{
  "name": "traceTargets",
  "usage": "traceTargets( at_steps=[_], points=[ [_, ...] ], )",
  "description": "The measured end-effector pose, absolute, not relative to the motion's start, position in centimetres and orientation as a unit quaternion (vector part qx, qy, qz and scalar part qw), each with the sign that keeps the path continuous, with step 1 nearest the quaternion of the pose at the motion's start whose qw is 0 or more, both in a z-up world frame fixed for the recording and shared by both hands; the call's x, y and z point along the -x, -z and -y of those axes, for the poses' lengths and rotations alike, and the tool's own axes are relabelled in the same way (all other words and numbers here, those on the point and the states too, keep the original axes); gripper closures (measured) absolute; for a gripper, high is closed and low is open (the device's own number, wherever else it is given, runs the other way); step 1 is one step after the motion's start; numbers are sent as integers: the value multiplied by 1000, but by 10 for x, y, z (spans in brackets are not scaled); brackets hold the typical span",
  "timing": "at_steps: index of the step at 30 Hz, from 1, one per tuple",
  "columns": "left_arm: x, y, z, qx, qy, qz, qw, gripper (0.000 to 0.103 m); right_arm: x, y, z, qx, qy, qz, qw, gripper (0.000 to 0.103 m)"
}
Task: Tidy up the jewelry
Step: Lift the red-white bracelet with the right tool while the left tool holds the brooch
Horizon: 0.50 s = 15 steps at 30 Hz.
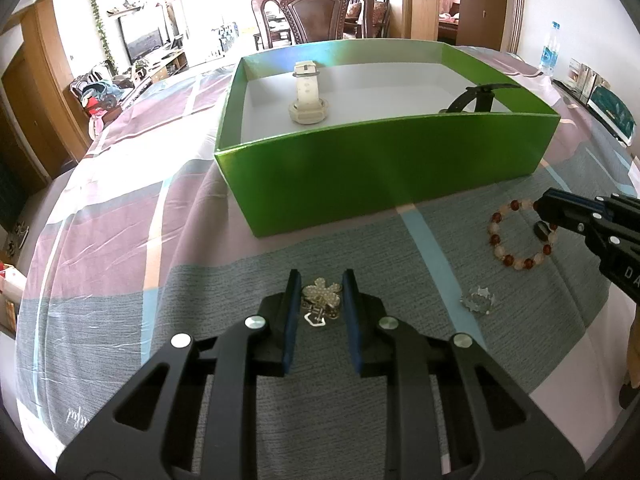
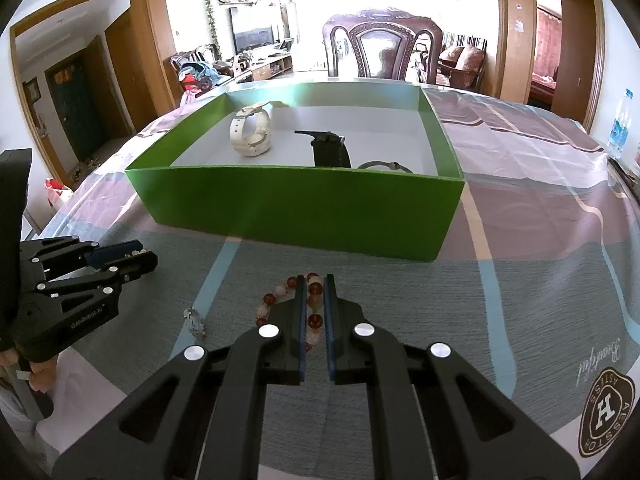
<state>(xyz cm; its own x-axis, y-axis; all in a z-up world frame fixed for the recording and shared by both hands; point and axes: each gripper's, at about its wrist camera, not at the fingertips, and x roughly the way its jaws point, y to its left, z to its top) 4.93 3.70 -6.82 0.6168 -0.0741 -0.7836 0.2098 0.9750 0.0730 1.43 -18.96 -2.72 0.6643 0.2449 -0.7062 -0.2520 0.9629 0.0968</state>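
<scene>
A pearl flower brooch (image 1: 322, 296) lies on the tablecloth between the blue pads of my left gripper (image 1: 321, 280), which is shut on it. In the right wrist view, my left gripper (image 2: 146, 252) sits low at the left. A bracelet of red and pale beads (image 1: 516, 240) rests on the cloth, with my right gripper (image 2: 315, 280) shut on one side of it (image 2: 315, 300). The left wrist view shows my right gripper (image 1: 540, 218) at the right edge. Behind stands a green box (image 1: 384, 168) holding a white watch (image 1: 307, 98), a black watch (image 2: 330, 152) and a silver bangle (image 2: 384, 166).
A small clear crystal piece (image 1: 478, 300) lies on the cloth between the two grippers. A carved wooden chair (image 1: 312, 12) stands behind the table. A water bottle (image 1: 550, 50) and some boxes (image 1: 608, 108) sit at the far right edge. A hand (image 2: 38, 376) holds the left gripper.
</scene>
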Motion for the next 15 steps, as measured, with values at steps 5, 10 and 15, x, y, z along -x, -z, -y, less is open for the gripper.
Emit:
traceTargets(
  at_steps=[5,10,15],
  points=[
    [-49,68,-36,-79,79,-429,896,82,-14,25,191,4,-136,-384,913,95],
    [-47,66,-35,-81,78,-424,898,82,-11,19,192,3,-135,-371,919,95],
    [-49,68,-36,-81,75,-428,897,82,-11,16,191,1,-132,-365,921,95]
  ],
)
